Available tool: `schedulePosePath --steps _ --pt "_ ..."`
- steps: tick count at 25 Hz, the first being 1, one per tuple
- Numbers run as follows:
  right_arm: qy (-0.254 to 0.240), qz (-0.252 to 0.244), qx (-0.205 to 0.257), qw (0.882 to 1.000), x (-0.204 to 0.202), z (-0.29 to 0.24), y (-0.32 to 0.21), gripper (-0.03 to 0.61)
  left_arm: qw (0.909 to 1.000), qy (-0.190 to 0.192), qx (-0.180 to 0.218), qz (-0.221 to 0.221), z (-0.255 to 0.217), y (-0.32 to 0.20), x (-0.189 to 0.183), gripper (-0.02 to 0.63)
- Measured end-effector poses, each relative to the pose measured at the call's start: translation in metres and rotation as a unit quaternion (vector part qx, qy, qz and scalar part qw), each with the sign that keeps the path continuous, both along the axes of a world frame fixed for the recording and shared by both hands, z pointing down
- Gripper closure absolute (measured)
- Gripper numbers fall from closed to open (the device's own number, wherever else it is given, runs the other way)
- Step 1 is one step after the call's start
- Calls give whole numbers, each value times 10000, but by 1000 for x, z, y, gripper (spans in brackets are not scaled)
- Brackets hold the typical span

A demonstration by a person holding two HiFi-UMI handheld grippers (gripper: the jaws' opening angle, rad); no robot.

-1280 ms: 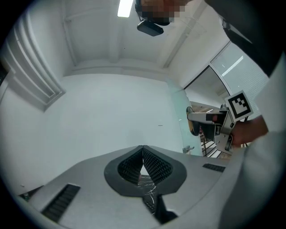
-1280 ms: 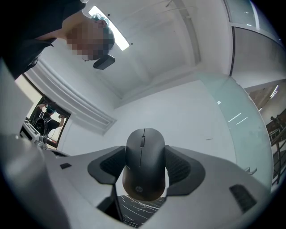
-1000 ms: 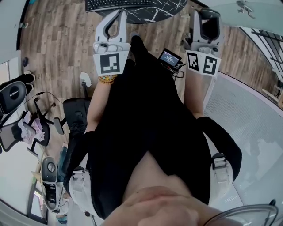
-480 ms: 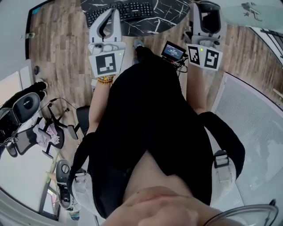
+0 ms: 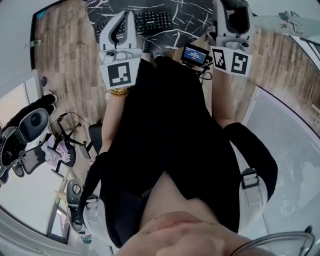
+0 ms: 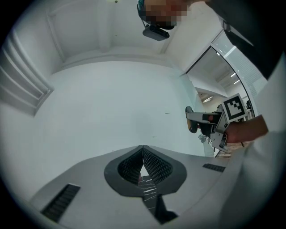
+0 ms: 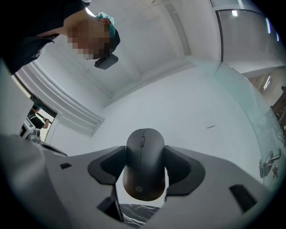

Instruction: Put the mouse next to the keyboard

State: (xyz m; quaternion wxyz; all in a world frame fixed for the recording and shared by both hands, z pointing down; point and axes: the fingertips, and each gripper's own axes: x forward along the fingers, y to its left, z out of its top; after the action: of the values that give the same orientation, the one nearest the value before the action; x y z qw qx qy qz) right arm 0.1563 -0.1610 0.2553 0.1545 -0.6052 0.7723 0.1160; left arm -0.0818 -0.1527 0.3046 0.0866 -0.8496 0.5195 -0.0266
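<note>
A black mouse (image 7: 144,167) sits between the dark pads of my right gripper (image 7: 144,172), which is shut on it and tilted up toward the ceiling. In the head view the right gripper (image 5: 235,15) is at the near edge of the black marble-patterned table (image 5: 192,17). A black keyboard (image 5: 150,21) lies on that table at the left. My left gripper (image 5: 122,22) hovers over the keyboard's near left part. Its ribbed pads (image 6: 152,165) meet with nothing between them.
A small lit screen device (image 5: 195,55) hangs at the person's front between the grippers. Office chairs (image 5: 30,127) and clutter stand on the wooden floor (image 5: 65,60) at the left. A glass panel (image 5: 282,135) runs along the right.
Both grippers have come nearer to the table. More of the keyboard and the marble top now shows at the upper edge of the head view.
</note>
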Motion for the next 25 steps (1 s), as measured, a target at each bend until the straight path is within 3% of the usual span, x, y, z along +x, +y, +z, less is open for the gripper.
schedulePosePath --steps 7,25 --pt "76 -45 -129 9999 -1 11 -32 295 9997 31 -238 26 21 -19 7 600" --pt "73 -41 -527 9986 0 65 -68 295 9989 -152 -377 244 35 -49 12 600"
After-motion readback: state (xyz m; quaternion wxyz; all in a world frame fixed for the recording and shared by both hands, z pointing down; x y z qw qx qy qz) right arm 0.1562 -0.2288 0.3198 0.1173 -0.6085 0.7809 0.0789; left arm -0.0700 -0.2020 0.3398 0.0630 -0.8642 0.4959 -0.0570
